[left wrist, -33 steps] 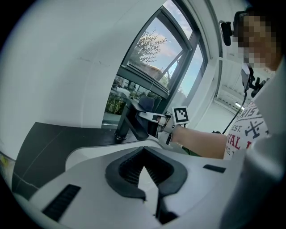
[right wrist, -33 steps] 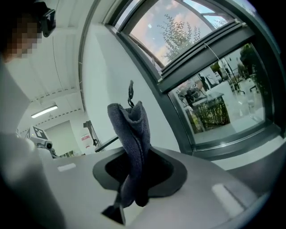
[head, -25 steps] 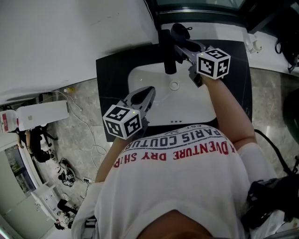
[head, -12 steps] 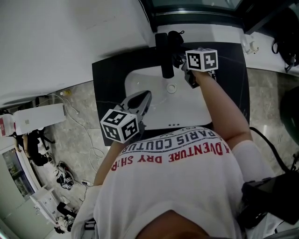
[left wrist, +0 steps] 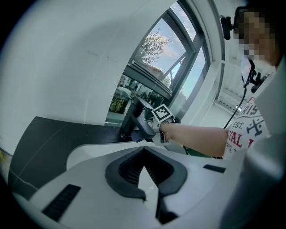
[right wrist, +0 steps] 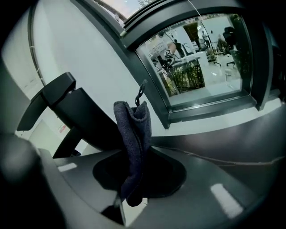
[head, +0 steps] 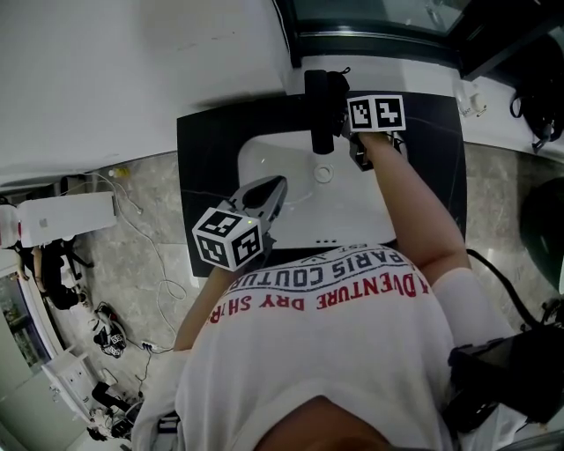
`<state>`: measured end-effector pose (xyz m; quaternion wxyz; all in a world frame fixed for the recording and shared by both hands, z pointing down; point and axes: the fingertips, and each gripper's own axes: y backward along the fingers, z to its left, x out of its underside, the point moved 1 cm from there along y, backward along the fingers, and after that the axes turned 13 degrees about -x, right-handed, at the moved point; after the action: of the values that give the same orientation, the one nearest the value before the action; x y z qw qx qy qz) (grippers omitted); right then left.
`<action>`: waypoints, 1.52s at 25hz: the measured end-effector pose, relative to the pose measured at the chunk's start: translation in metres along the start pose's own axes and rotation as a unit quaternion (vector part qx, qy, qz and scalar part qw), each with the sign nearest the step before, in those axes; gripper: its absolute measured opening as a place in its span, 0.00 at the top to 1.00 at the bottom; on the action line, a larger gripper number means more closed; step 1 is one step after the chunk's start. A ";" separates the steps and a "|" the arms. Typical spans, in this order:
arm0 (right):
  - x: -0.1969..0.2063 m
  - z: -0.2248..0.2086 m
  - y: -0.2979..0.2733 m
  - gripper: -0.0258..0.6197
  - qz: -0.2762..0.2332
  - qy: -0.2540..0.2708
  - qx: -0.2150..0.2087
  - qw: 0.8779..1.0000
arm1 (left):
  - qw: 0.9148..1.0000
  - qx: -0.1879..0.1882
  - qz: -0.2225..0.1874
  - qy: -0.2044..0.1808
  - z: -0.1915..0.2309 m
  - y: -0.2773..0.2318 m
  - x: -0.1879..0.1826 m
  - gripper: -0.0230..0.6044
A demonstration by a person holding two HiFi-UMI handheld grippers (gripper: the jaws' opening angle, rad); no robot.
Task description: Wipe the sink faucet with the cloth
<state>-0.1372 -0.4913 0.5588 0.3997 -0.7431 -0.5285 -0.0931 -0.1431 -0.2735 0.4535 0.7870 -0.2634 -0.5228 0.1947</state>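
Note:
The black faucet (head: pixel 319 114) stands at the back of the white sink (head: pixel 282 167), which is set in a black counter. My right gripper (head: pixel 340 113) is right beside the faucet, on its right. In the right gripper view it (right wrist: pixel 134 154) is shut on a dark blue-grey cloth (right wrist: pixel 136 125) that stands up between the jaws, with the faucet (right wrist: pixel 76 116) slanting just left of it. My left gripper (head: pixel 275 187) hovers over the sink's front left. Its jaws (left wrist: pixel 144 152) are shut with nothing in them. The faucet (left wrist: pixel 129 118) lies ahead of them.
A white wall (head: pixel 132 70) borders the counter on the left and a dark-framed window (head: pixel 379 26) runs behind it. A small white object (head: pixel 471 101) sits at the counter's far right. Cables lie on the stone floor (head: pixel 150 255) to the left.
My right gripper has moved left with the cloth, closing in on the faucet. My left gripper has stayed about where it was over the sink.

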 end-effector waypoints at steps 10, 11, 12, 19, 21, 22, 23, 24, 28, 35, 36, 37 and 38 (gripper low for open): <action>0.013 0.030 0.055 0.83 -0.153 -0.066 -0.102 0.981 | 1.000 0.011 0.010 -0.010 -0.010 -0.006 0.000 0.96; 0.016 0.036 0.059 0.83 -0.176 -0.081 -0.126 0.973 | 1.000 0.012 0.013 -0.011 -0.011 -0.006 0.001 0.96; 0.019 0.040 0.062 0.83 -0.194 -0.094 -0.147 0.965 | 1.000 0.013 0.015 -0.013 -0.012 -0.007 0.001 0.96; 0.029 0.054 0.055 0.83 -0.256 -0.132 -0.244 0.926 | 0.999 0.013 0.034 -0.029 -0.021 -0.014 0.007 0.96; 0.025 0.058 0.048 0.83 -0.276 -0.146 -0.266 0.912 | 0.999 0.010 0.040 -0.034 -0.020 -0.014 0.008 0.96; 0.022 0.059 0.046 0.83 -0.285 -0.152 -0.276 0.905 | 0.998 0.009 0.041 -0.036 -0.019 -0.014 0.008 0.96; 0.020 0.060 0.043 0.83 -0.292 -0.157 -0.285 0.899 | 0.998 0.008 0.042 -0.037 -0.018 -0.014 0.008 0.96; 0.018 0.061 0.040 0.83 -0.296 -0.163 -0.292 0.895 | 0.998 0.007 0.043 -0.037 -0.018 -0.015 0.008 0.96; 0.020 0.060 0.030 0.83 -0.298 -0.182 -0.298 0.888 | 0.998 0.004 0.045 -0.037 -0.015 -0.015 0.010 0.96; 0.014 0.056 0.016 0.83 -0.300 -0.172 -0.280 0.896 | 0.998 0.003 0.046 -0.032 -0.007 -0.019 0.009 0.96; 0.014 0.055 0.015 0.83 -0.301 -0.168 -0.278 0.896 | 0.998 0.002 0.046 -0.031 -0.006 -0.020 0.009 0.96; 0.015 0.055 0.014 0.83 -0.301 -0.165 -0.278 0.897 | 0.999 0.002 0.046 -0.030 -0.005 -0.021 0.009 0.96; 0.015 0.054 0.014 0.83 -0.300 -0.162 -0.278 0.898 | 0.999 0.001 0.046 -0.029 -0.004 -0.022 0.009 0.96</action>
<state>-0.1344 -0.4449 0.5250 0.0388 -0.6351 -0.7365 -0.2297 -0.1353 -0.2858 0.4725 0.7620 -0.2806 -0.5325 0.2388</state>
